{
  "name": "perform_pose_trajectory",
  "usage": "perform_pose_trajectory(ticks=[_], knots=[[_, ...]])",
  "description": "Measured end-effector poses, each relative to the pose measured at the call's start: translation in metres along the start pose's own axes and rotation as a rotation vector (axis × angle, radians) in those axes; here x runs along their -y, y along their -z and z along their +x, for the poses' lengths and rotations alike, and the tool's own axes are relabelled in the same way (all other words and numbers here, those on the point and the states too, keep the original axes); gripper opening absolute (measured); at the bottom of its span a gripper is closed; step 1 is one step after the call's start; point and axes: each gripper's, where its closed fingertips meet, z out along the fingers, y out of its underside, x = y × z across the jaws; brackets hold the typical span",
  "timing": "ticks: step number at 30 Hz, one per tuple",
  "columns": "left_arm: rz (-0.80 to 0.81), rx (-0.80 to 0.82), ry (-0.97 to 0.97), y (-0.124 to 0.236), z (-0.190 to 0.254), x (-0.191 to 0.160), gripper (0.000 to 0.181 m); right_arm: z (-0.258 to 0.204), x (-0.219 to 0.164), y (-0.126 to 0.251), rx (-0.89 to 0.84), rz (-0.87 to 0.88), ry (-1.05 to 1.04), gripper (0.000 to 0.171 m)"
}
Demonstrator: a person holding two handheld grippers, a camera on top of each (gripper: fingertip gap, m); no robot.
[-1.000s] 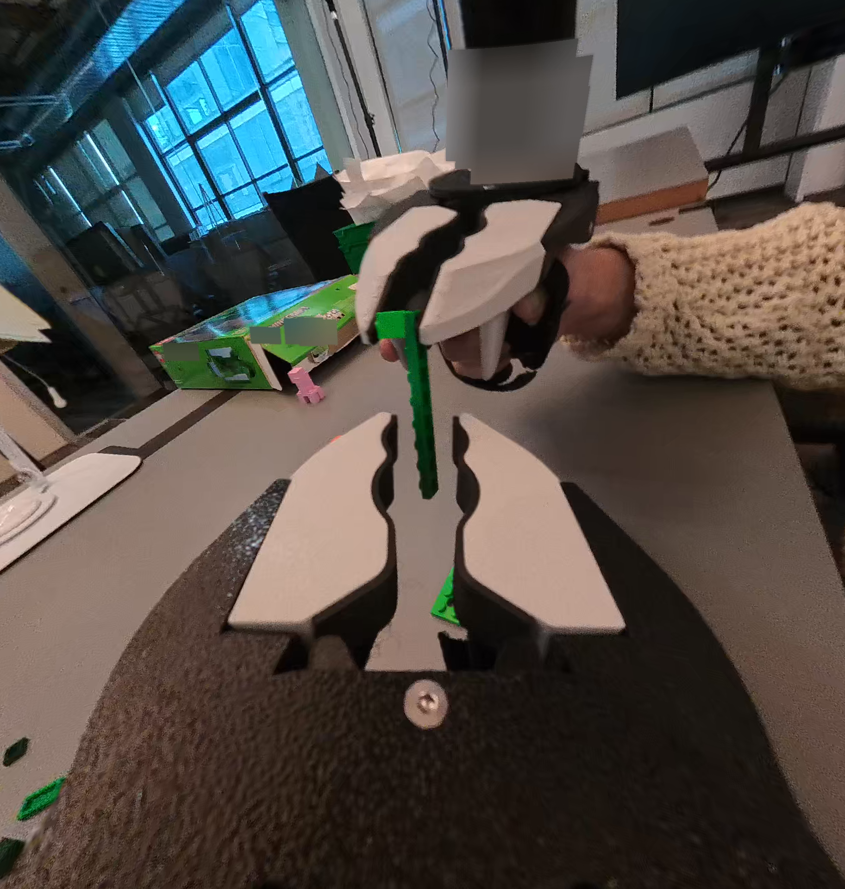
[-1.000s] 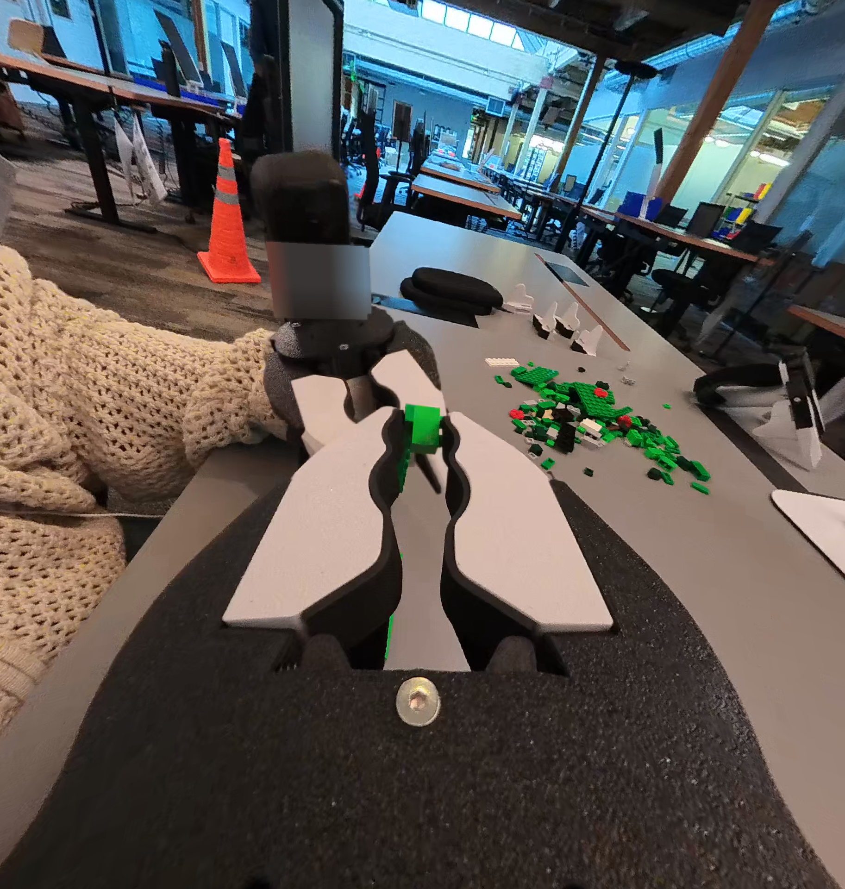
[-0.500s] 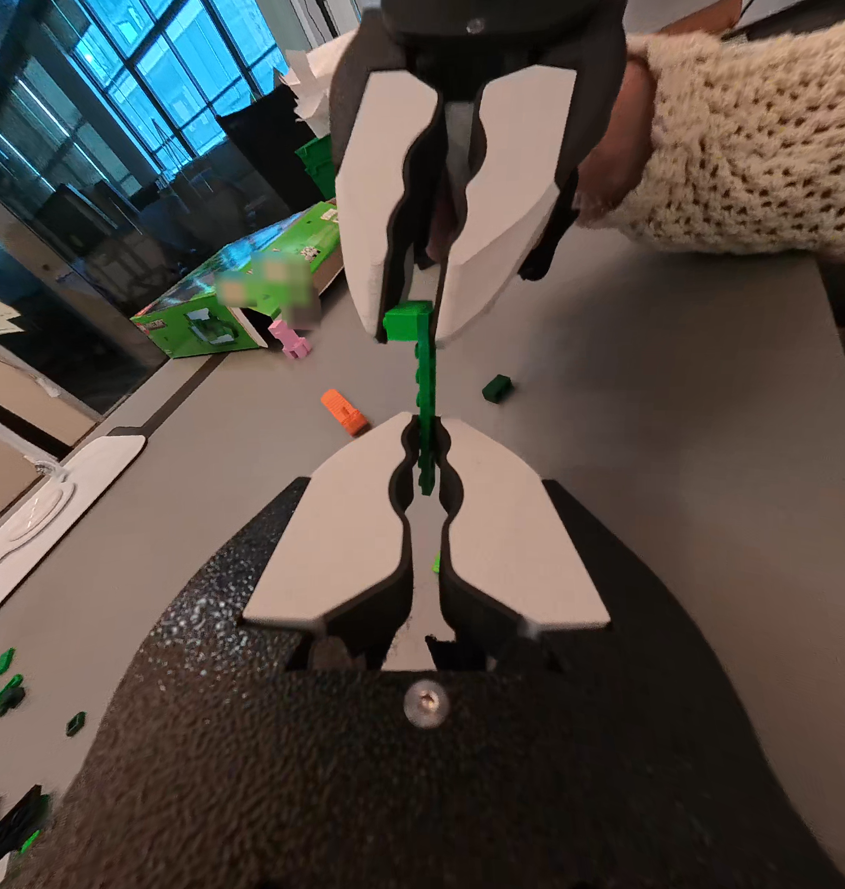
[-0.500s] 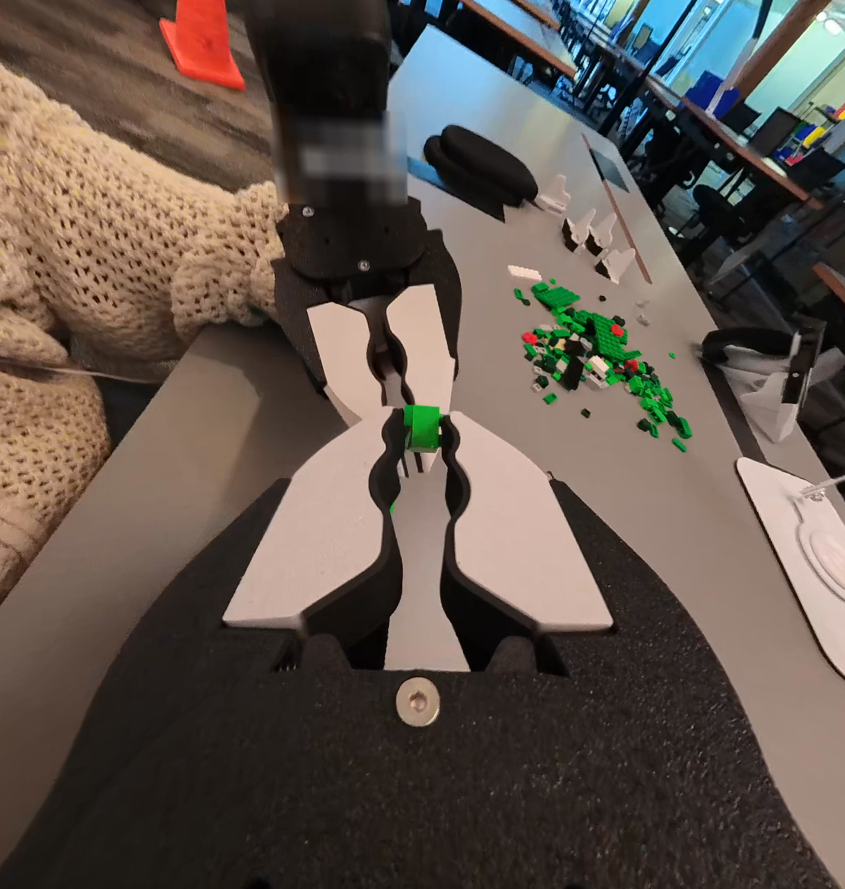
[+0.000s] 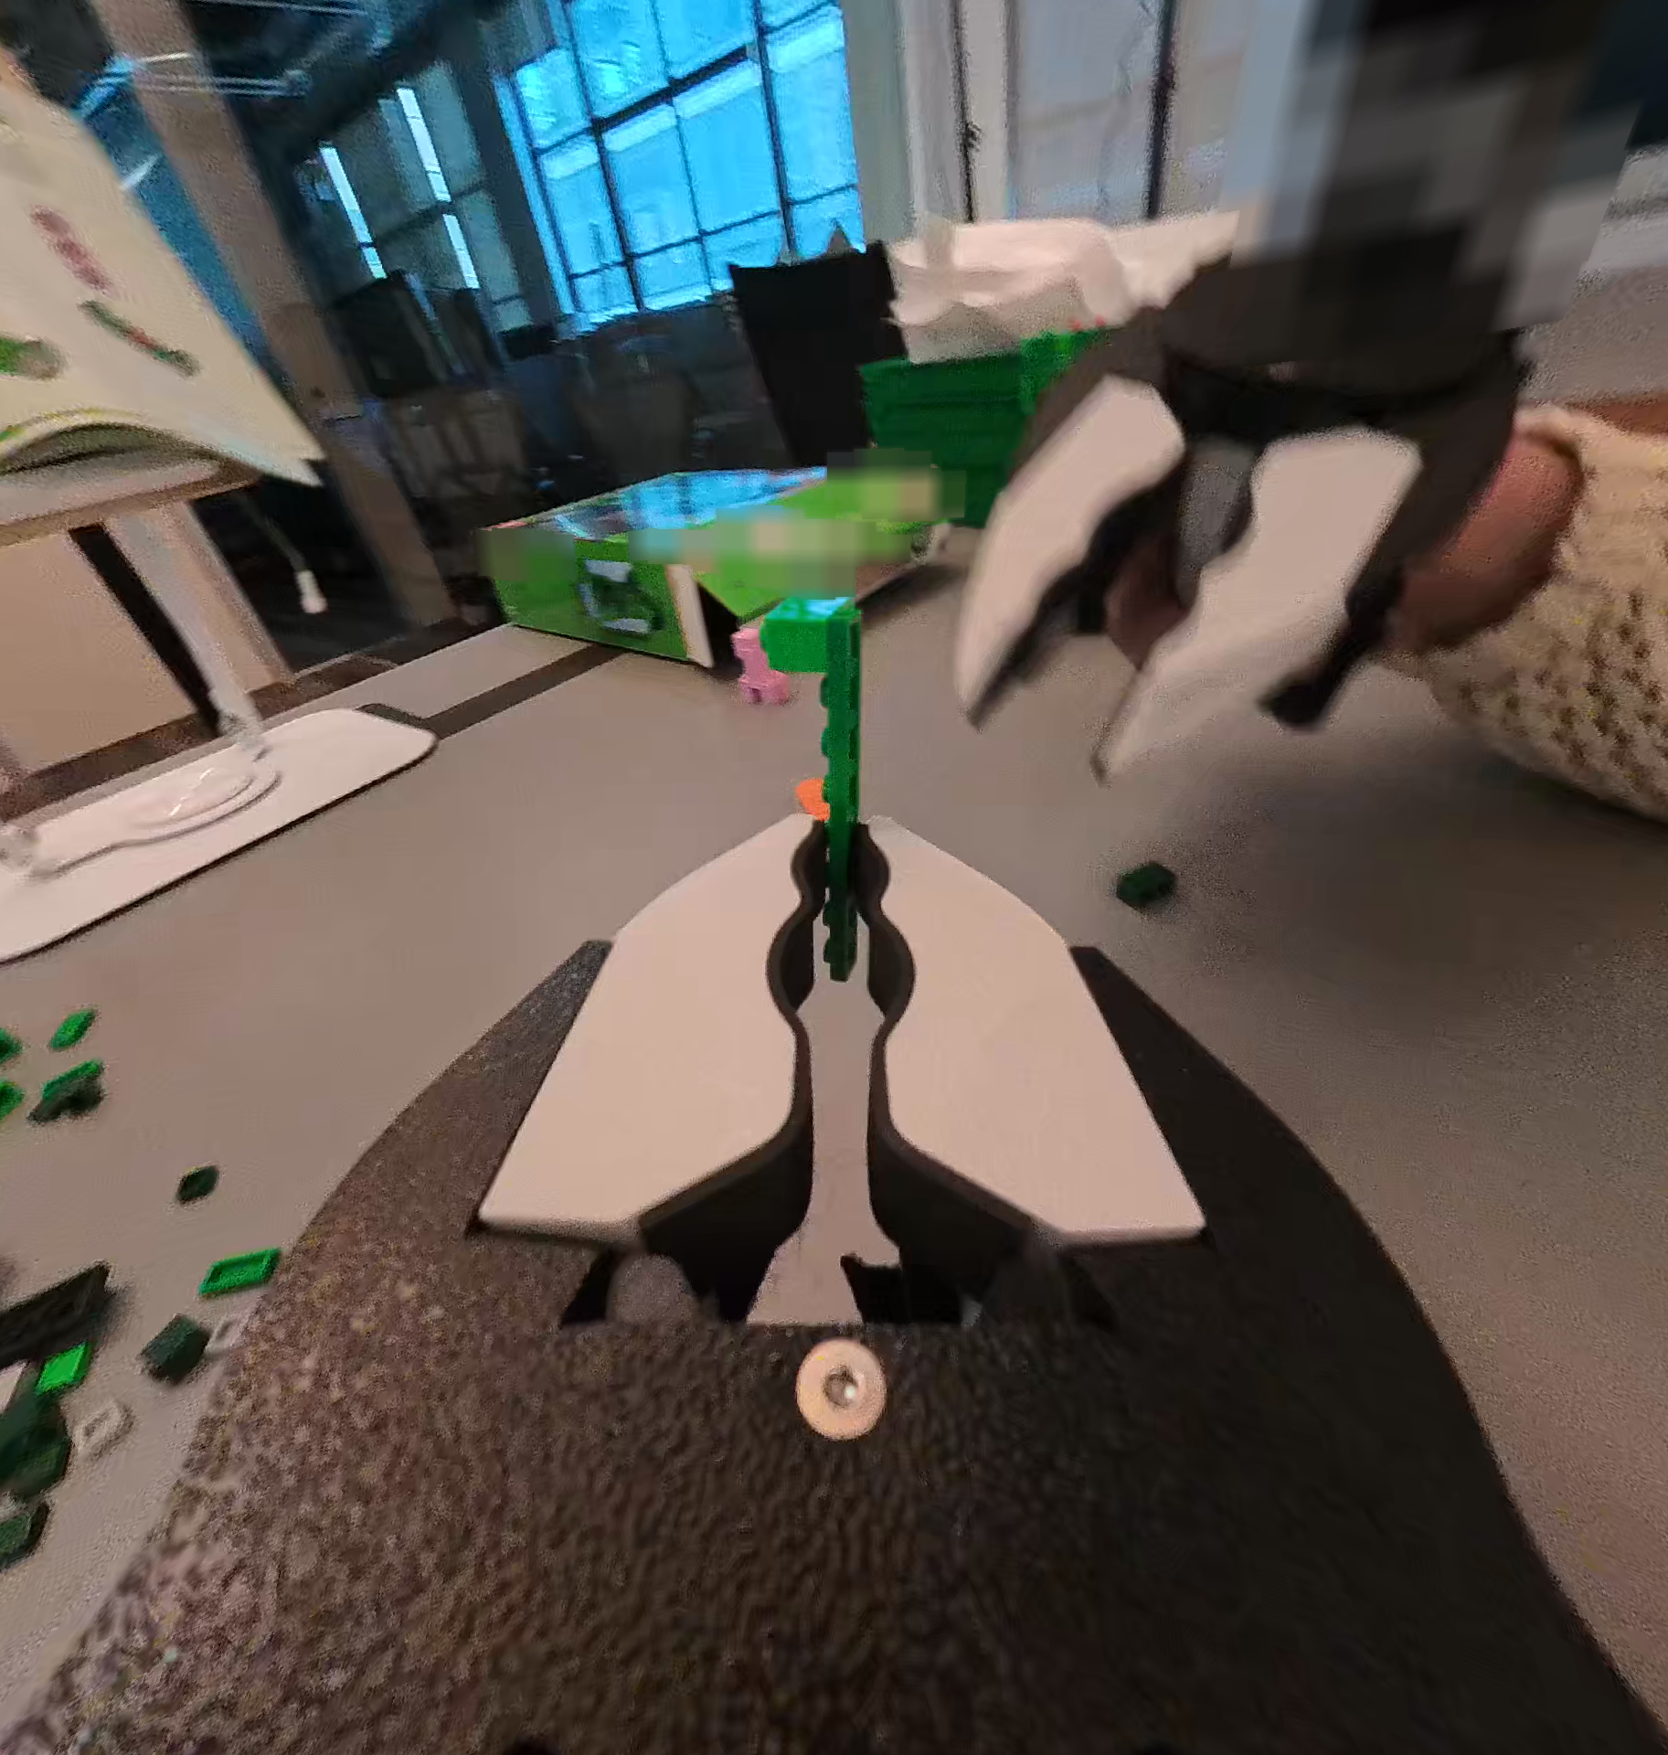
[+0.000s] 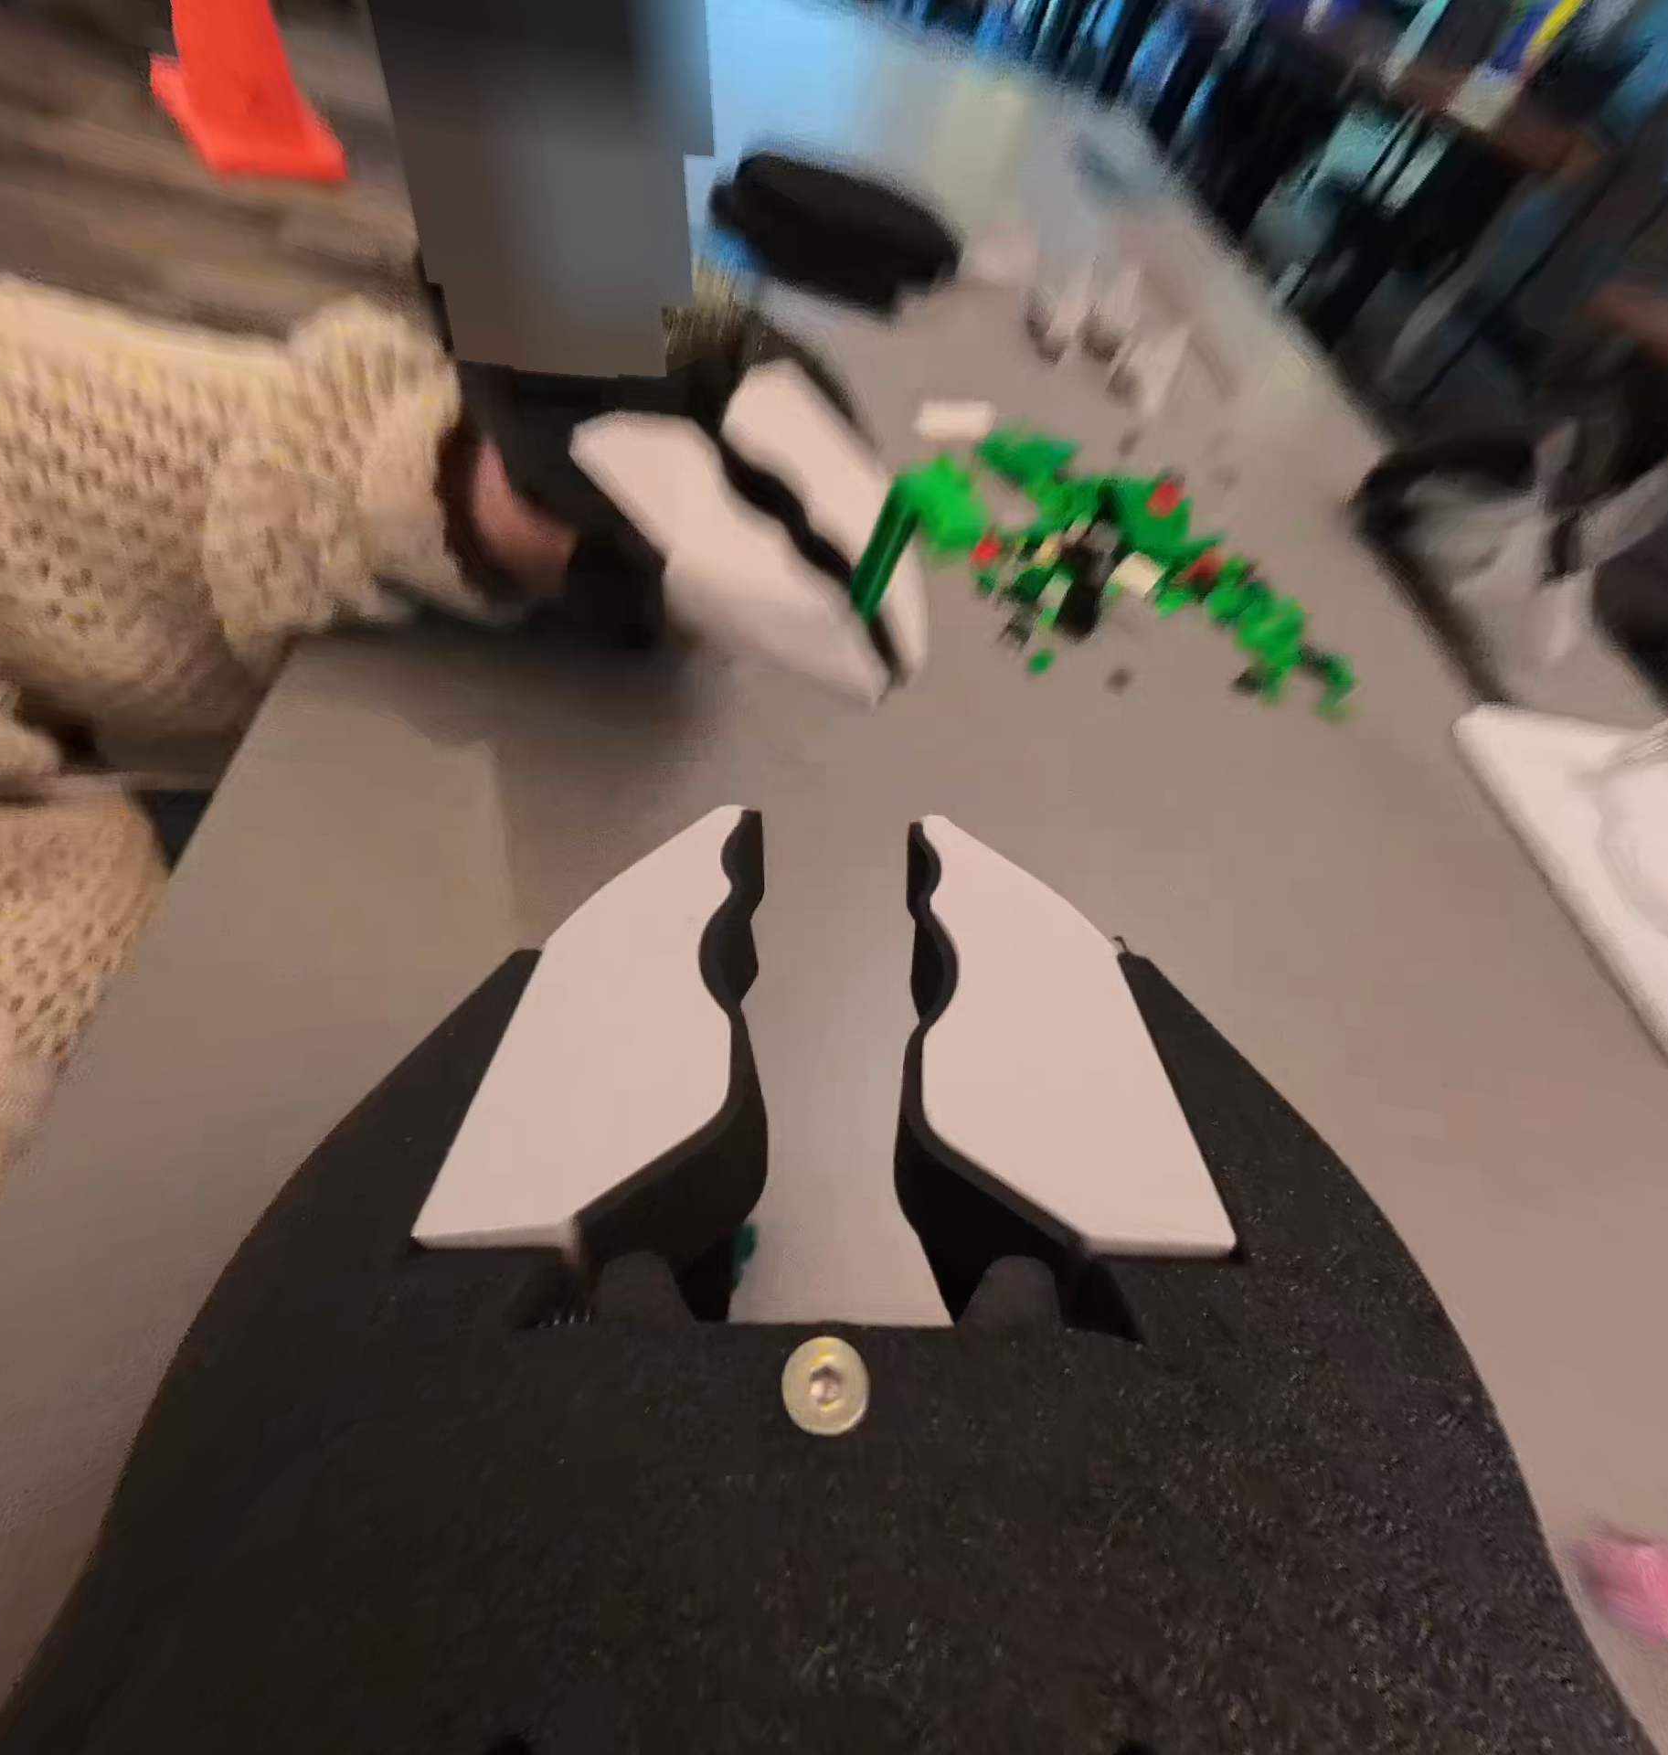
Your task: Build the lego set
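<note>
My left gripper is shut on a thin green lego plate held on edge and upright, with a bright green brick on its top end. The same plate shows in the right wrist view, sticking out of the left gripper. My right gripper is open and empty above the grey table. It also shows in the left wrist view, open, up and to the right of the plate. A pile of green, black and red lego pieces lies farther along the table.
A green set box lies at the back with a pink figure beside it. An orange piece and a dark green brick lie near the plate. Loose green pieces lie at left. A white stand base sits left. About 5 centimeters separates my left fingertips from my right.
My right gripper has let go of the top of the green plate, opened and drawn back to the right. My left gripper keeps the plate and has tilted up.
</note>
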Motion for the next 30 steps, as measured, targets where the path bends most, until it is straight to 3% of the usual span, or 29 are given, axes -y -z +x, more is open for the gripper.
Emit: perform_pose_trajectory(ticks=[3, 6, 12, 15, 24, 30], knots=[[0.043, 0.086, 0.092, 0.006, -0.020, 0.004, 0.005, -0.023, -0.035, -0.020, 0.121, -0.216, -0.006, 0.028], [0.088, 0.129, 0.173, 0.014, -0.032, 0.008, 0.005, -0.032, -0.062, -0.030, 0.127, -0.403, 0.059, 0.028], [0.100, 0.087, 0.239, 0.015, -0.030, 0.008, 0.005, -0.034, -0.077, -0.026, 0.148, -0.497, -0.014, 0.027], [0.042, 0.054, 0.173, 0.011, -0.020, 0.004, 0.005, -0.038, -0.077, -0.027, 0.172, -0.491, -0.013, 0.015], [-0.202, -0.009, -0.094, -0.004, 0.011, -0.027, 0.004, -0.018, -0.051, -0.016, 0.102, -0.321, -0.041, 0.015], [-0.225, -0.071, -0.133, -0.012, 0.029, -0.028, 0.005, 0.002, -0.031, 0.002, 0.031, -0.185, -0.094, 0.015]])
